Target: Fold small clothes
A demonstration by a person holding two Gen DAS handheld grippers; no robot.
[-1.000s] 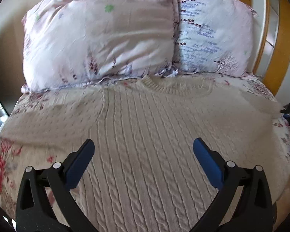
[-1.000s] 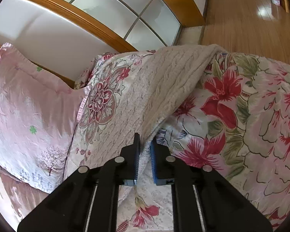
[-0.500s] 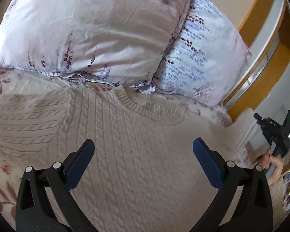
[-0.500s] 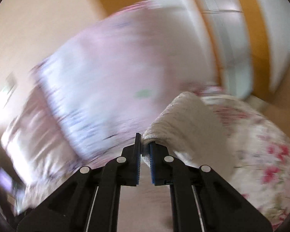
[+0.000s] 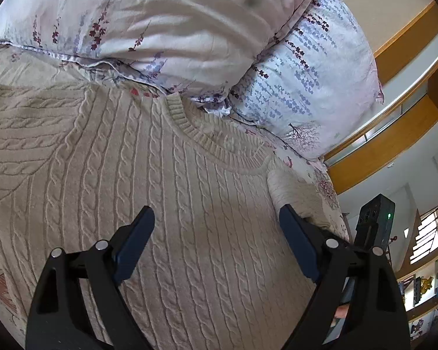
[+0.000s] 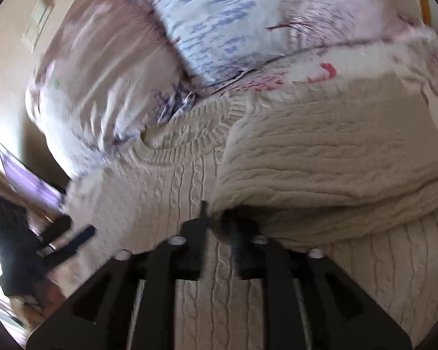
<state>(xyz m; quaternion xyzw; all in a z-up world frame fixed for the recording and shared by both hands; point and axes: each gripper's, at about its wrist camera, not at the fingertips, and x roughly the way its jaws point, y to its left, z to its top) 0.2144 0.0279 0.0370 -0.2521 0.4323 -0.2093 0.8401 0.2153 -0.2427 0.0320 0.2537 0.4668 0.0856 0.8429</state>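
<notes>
I have the cream cable-knit sweater (image 5: 189,192) spread front-up on the bed (image 5: 324,183), its ribbed collar (image 5: 219,143) right against the two floral pillows: the pinkish pillow (image 5: 160,23) at the head and the pale blue-sprigged pillow (image 5: 315,87) beside it. My left gripper (image 5: 216,239) hangs over the sweater's chest with its jaws wide apart, having just narrowed a little, and nothing between the blue pads (image 5: 134,245) but the knit lying below them; I can't tell whether the tips touch the fabric. In the right wrist view, which is smeared by motion, the sleeve (image 6: 321,180) is folded across the body of the sweater, lying crosswise over the vertical cables just below the collar. My right gripper (image 6: 219,233) sits at the sleeve's folded end with its jaws partly apart, having just been opening; the sleeve end lies right at the tips, but the blur keeps me from telling whether the pads are pressing on it. The left gripper shows at the lower left edge of that view, and the right one at the right edge of the left view
</notes>
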